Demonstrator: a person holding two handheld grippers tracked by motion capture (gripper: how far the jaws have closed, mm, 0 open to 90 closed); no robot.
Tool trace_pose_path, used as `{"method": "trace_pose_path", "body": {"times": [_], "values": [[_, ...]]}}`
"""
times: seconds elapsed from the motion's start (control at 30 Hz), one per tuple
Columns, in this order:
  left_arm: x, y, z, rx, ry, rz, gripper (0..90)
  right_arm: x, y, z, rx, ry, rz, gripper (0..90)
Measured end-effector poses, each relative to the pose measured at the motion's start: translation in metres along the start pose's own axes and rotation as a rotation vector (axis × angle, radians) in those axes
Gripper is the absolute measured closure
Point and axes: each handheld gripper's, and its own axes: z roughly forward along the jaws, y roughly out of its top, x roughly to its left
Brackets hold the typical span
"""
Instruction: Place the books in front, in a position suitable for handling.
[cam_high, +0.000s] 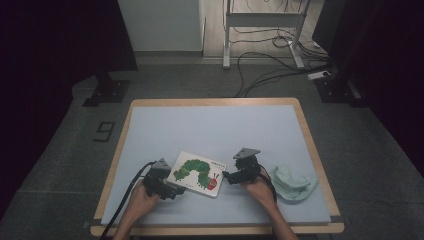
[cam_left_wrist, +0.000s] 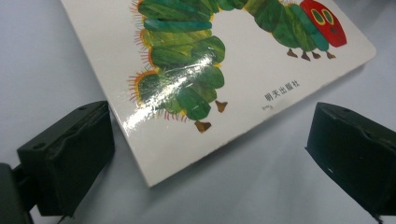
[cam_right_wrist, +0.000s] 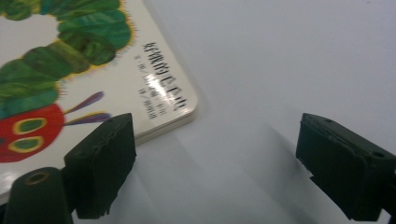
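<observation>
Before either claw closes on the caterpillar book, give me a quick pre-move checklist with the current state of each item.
1. Caterpillar book flat on the table, cover up: ok.
2. Left claw open, book corner between its jaws, pads not touching: ok.
3. Right claw open beside the book's corner: ok.
4. Right claw centred on the book edge: not ok, mostly bare table between the jaws.
5. Pale green cloth lying apart from the book: ok.
6. Book closed or loose pages: cannot tell.
</observation>
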Motion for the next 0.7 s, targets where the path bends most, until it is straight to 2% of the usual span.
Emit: {"method": "trace_pose_path", "body": {"times": [0.07, 0.23, 0.3, 0.37, 0.43, 0.47, 0.57, 0.63, 0.7], "values": [[-0.003, -0.001, -0.001, 0.007, -0.005, 0.004, 0.8, 0.005, -0.002, -0.004, -0.013, 0.049, 0.008, 9.3], [-0.014, -0.004, 0.001, 0.001, -0.033, 0.016, 0.5, 0.018, -0.005, -0.009, -0.008, 0.112, -0.011, 8.0], [-0.019, -0.004, 0.002, 0.004, -0.038, 0.036, 0.3, 0.024, -0.006, -0.01, -0.008, 0.139, -0.014, 7.3], [-0.021, -0.005, 0.002, 0.018, -0.026, 0.082, 0.3, 0.029, -0.006, -0.011, 0.001, 0.156, -0.02, 6.1], [-0.019, -0.006, 0.0, 0.034, -0.035, 0.115, 1.4, 0.034, -0.008, -0.011, 0.013, 0.168, -0.025, 4.6], [-0.018, -0.006, -0.001, 0.034, -0.031, 0.117, 1.6, 0.036, -0.009, -0.01, 0.019, 0.173, -0.031, 2.8], [-0.009, -0.006, -0.009, 0.056, 0.038, 0.155, 1.0, 0.042, -0.011, -0.009, 0.028, 0.183, -0.035, 0.0], [-0.001, -0.007, -0.015, 0.042, 0.06, 0.147, 0.9, 0.046, -0.011, -0.008, 0.033, 0.18, -0.051, 0.0], [0.009, -0.01, -0.021, 0.009, 0.058, 0.114, 1.1, 0.053, -0.011, -0.007, 0.043, 0.14, -0.091, 0.0]]}}
